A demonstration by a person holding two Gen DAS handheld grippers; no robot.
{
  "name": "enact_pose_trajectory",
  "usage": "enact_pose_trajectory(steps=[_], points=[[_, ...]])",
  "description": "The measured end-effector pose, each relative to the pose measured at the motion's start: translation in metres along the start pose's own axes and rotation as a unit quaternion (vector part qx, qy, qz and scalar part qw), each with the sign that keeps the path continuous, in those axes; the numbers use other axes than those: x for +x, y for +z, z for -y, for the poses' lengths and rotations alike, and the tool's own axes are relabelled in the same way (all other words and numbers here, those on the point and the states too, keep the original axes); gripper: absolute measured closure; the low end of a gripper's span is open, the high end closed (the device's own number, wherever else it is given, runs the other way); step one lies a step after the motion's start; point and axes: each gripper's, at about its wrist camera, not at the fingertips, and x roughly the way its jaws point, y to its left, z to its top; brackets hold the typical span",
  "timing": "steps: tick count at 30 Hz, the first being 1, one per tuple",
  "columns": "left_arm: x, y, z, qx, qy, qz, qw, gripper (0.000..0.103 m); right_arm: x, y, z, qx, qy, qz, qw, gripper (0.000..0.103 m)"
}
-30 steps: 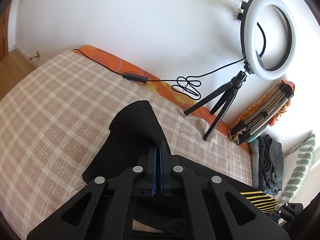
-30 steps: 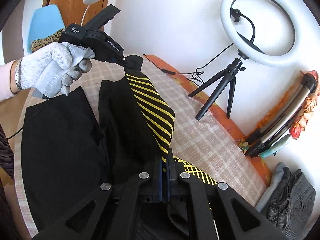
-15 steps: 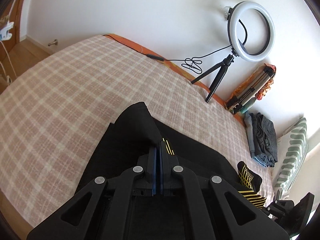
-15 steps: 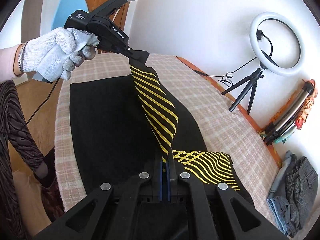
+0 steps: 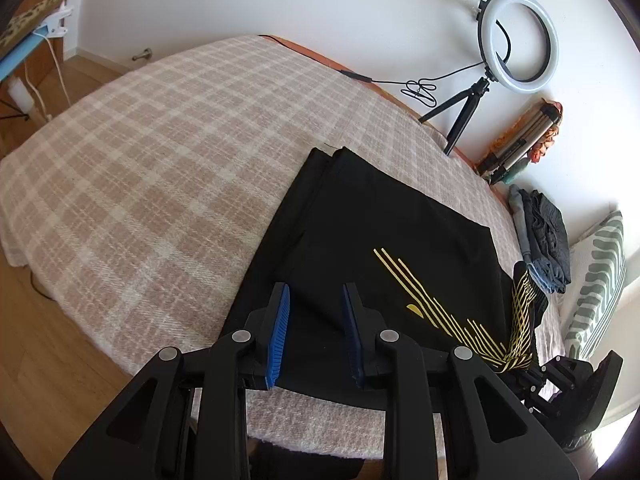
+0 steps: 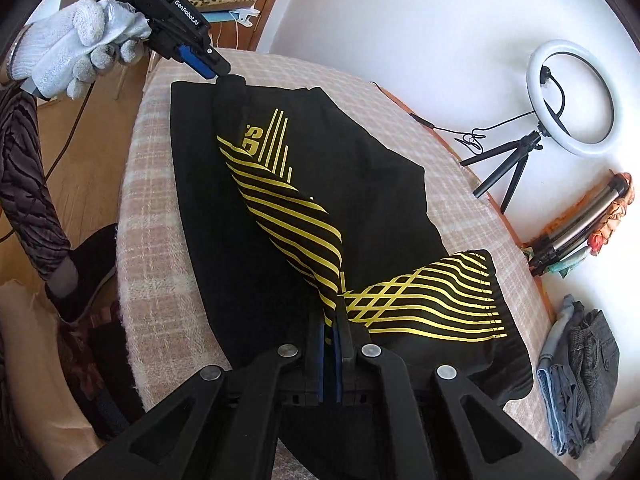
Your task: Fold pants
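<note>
Pants (image 6: 304, 208), black with yellow stripes, spread over a checked blanket (image 5: 160, 168) on the bed. Right gripper (image 6: 333, 312) nearest in its own view, fingers closed on a striped edge, lifting it into a twisted ridge above the flat layer. Left gripper (image 5: 314, 312) over the dark cloth near the bed's front edge, jaws opening, blue pads (image 5: 280, 320) apart, nothing pinched between them. Seen from the right wrist, same left gripper (image 6: 212, 66) in a white-gloved hand (image 6: 76, 46), tip just at the far hem, contact hard to judge. Soft, light, limp fabric by the look of it: likely to sag and slide rather than keep a crease, so best taken at hems or corners, both layers together, then laid flat. Farther back, ring light (image 5: 518, 40) on a small tripod against the wall, clothes pile (image 5: 540, 236) beside a striped pillow (image 5: 596, 280).
</note>
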Motion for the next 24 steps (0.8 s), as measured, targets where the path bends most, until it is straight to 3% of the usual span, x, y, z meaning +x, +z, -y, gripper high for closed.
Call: enact_pose_trajectory(steps=[4, 6, 7, 11, 15, 19, 24], points=[[-0.006, 0.017, -0.001, 0.004, -0.011, 0.009, 0.9999, 0.078, 0.002, -0.001, -0.005, -0.003, 0.013, -0.010, 1.000, 0.095], [0.001, 0.028, 0.010, 0.032, -0.021, 0.003, 0.9993, 0.066, 0.000, -0.001, -0.008, 0.001, 0.020, -0.010, 1.000, 0.089], [0.008, 0.033, 0.016, 0.044, -0.022, -0.001, 0.9988, 0.065, -0.002, -0.001, -0.008, 0.007, 0.028, -0.010, 1.000, 0.083], [0.043, 0.049, 0.037, 0.077, -0.025, -0.040, 0.9959, 0.065, -0.009, -0.001, -0.003, 0.041, 0.056, -0.004, 0.998, 0.077], [0.071, 0.044, 0.046, 0.093, -0.024, -0.106, 0.9898, 0.065, -0.024, -0.003, 0.016, 0.097, 0.072, 0.017, 0.993, 0.072], [0.065, 0.030, 0.047, 0.114, -0.012, -0.108, 0.9875, 0.065, -0.042, -0.015, 0.056, 0.194, 0.056, 0.040, 0.979, 0.063], [0.060, 0.025, 0.080, 0.122, -0.071, -0.106, 0.9843, 0.065, -0.051, -0.043, 0.106, 0.318, -0.011, 0.015, 0.948, 0.061]])
